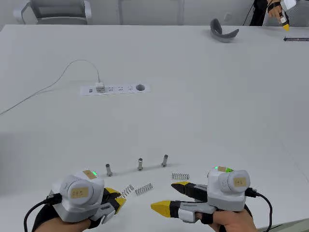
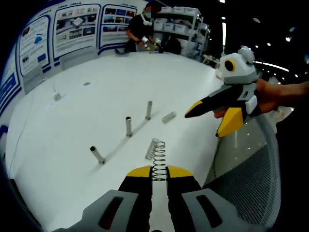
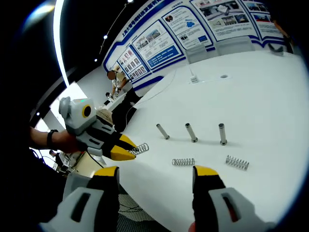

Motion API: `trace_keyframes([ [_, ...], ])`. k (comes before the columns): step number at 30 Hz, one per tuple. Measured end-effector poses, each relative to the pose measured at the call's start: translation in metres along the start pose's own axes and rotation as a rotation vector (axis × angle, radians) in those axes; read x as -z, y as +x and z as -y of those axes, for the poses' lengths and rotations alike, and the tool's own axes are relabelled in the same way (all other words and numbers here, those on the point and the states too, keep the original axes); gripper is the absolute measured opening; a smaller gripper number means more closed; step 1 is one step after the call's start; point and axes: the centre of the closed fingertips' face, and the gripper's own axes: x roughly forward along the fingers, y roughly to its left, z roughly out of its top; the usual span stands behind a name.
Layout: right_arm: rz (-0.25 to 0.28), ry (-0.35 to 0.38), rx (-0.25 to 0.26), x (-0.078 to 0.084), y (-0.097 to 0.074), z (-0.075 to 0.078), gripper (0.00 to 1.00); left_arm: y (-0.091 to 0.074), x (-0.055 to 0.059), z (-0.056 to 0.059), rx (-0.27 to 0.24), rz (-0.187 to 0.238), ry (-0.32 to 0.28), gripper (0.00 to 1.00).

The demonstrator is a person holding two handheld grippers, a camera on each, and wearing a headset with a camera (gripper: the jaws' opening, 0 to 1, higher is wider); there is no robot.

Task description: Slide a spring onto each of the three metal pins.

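Left tool (image 2: 153, 172): jaws closed on one end of a spring (image 2: 159, 157). The rest of the coil sticks out forward past the yellow tips. Cannot tell whether its free end touches the desk (image 1: 203, 111).

Right tool (image 3: 157, 171): jaws wide apart, nothing between them. It is held low at the near edge of the desk, tips pointing toward the left tool. The two tools are near each other, not touching.

Pins: three stand upright in a row near the front of the desk: left pin (image 1: 109, 169), middle pin (image 1: 140, 164), right pin (image 1: 165, 160). All three are bare.

Second spring (image 1: 144, 189) lies flat on the desk just beside the held one, in front of the middle pin. Third spring (image 1: 180, 176) lies flat in front of the right pin, close to the right tool's upper tip.

Farther back: white power strip (image 1: 115, 89), cable (image 1: 53, 82) plugged in.
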Motion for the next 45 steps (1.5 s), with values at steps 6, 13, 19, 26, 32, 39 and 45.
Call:
trace_keyframes([
  [6, 0.012, 0.059, -0.048, -0.002, 0.005, -0.006, 0.59, 0.005, -0.004, 0.021, 0.043, 0.0, 0.043, 0.1],
  [13, 0.019, 0.122, -0.107, 0.0, 0.01, -0.017, 0.5, 0.01, -0.007, 0.045, 0.089, -0.001, 0.079, 0.1],
  [19, -0.003, 0.161, -0.147, 0.007, 0.011, -0.025, 0.39, 0.012, -0.011, 0.06, 0.116, 0.005, 0.125, 0.1],
  [26, -0.011, 0.208, -0.176, 0.009, 0.01, -0.029, 0.28, 0.011, -0.015, 0.064, 0.126, 0.012, 0.139, 0.1],
  [32, 0.0, 0.269, -0.204, 0.008, 0.007, -0.031, 0.2, 0.012, -0.014, 0.064, 0.137, 0.008, 0.156, 0.1],
  [39, -0.017, 0.262, -0.217, 0.007, 0.007, -0.035, 0.15, 0.012, -0.016, 0.066, 0.149, 0.008, 0.19, 0.1],
  [45, -0.034, 0.238, -0.217, -0.001, 0.006, -0.036, 0.12, 0.01, -0.022, 0.064, 0.162, 0.015, 0.21, 0.1],
])
